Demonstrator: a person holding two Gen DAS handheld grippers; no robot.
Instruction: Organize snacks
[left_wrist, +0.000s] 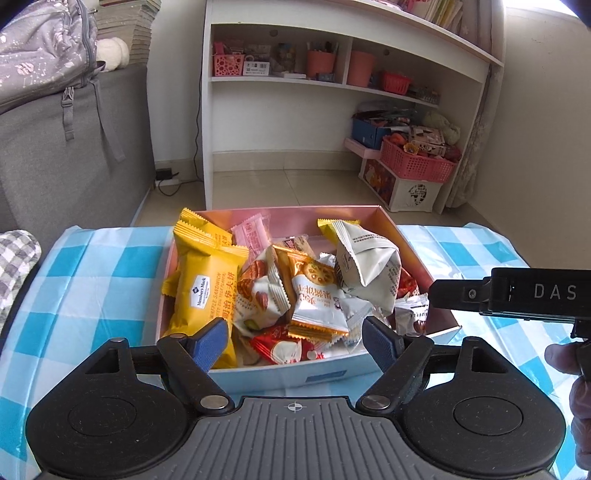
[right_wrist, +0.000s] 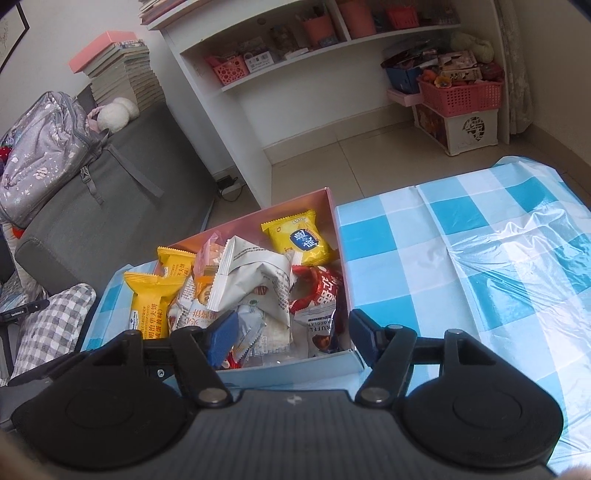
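A pink-lined cardboard box (left_wrist: 413, 243) sits on the blue-checked tablecloth (left_wrist: 92, 280), full of wrapped snacks: yellow waffle packs (left_wrist: 203, 291), a silver-white bag (left_wrist: 369, 266), a biscuit pack (left_wrist: 314, 295) and red packets (left_wrist: 280, 343). My left gripper (left_wrist: 295, 336) is open and empty over the box's near edge. The right gripper's body (left_wrist: 517, 291) shows at the right in the left wrist view. My right gripper (right_wrist: 291, 336) is open and empty above the near right part of the box (right_wrist: 332, 206), over a truffle chocolate bag (right_wrist: 321, 314) and the silver bag (right_wrist: 258, 280).
A white shelf unit (left_wrist: 332, 85) with pink baskets stands behind the table. A grey sofa (left_wrist: 74, 147) with a backpack (left_wrist: 40, 48) is at the left. A checked cushion (right_wrist: 51, 325) lies by the table's left edge. Bare tablecloth (right_wrist: 480, 258) lies right of the box.
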